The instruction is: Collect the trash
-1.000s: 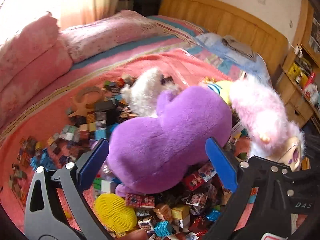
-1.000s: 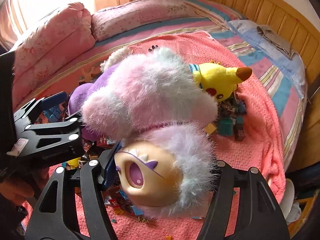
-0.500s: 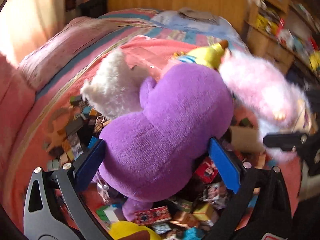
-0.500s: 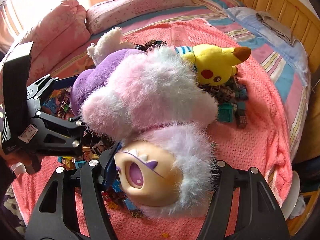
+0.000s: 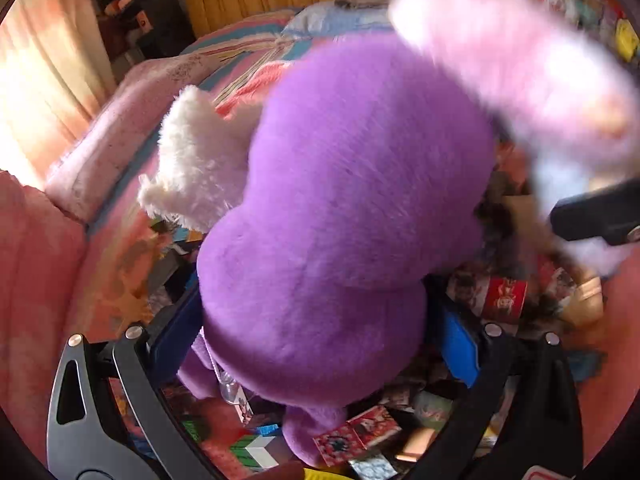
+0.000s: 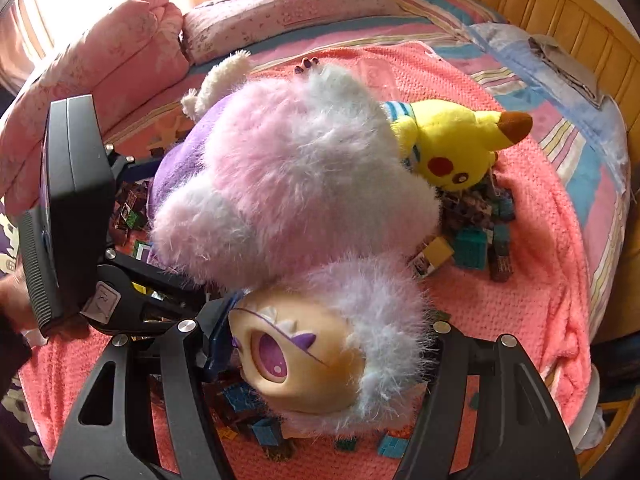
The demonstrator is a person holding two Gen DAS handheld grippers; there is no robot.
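Bed, pink blanket, headboard far. Left gripper now has purple plush filling view; a second ago plush sat ahead of jaws, blue pads now pressed into its base, looks clamped. Right gripper clamped on pink doll at head, unchanged. Left view blurred right side, so lift-off unconfirmed. Means both toys gripped, ready to clear. Blocks scattered under and right of toys; yellow plush touching doll far-right. Grippers close together near-left; open room right, toward blanket edge.
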